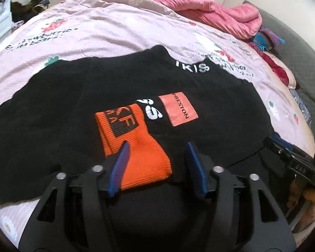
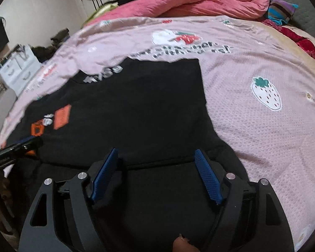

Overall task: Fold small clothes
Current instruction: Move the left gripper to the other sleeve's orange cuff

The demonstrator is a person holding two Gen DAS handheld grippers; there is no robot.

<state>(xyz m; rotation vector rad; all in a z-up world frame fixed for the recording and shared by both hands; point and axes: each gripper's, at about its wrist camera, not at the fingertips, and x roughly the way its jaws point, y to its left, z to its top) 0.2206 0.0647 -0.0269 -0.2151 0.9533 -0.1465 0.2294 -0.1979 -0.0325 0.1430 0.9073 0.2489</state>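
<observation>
A black sweatshirt (image 1: 119,79) lies spread flat on the pink strawberry-print bedsheet (image 1: 115,27). Its orange ribbed cuff (image 1: 136,147) is folded across the chest, beside an orange patch (image 1: 178,109). My left gripper (image 1: 157,147) hovers low over the cuff with its jaws open. The cuff's end lies between the blue pads (image 1: 121,157) and looks loose. In the right wrist view, my right gripper (image 2: 155,152) stands open over a fold in the black sweatshirt (image 2: 147,105) near its right side, with only flat cloth between its fingers. The left gripper (image 2: 19,145) shows at that view's left edge.
A crumpled pink quilt (image 2: 199,2) and a striped cloth (image 2: 281,10) lie at the far end of the bed. A white drawer unit (image 2: 16,71) and piled clothes stand off the bed's left side. A fingertip (image 2: 180,243) shows at the bottom of the right wrist view.
</observation>
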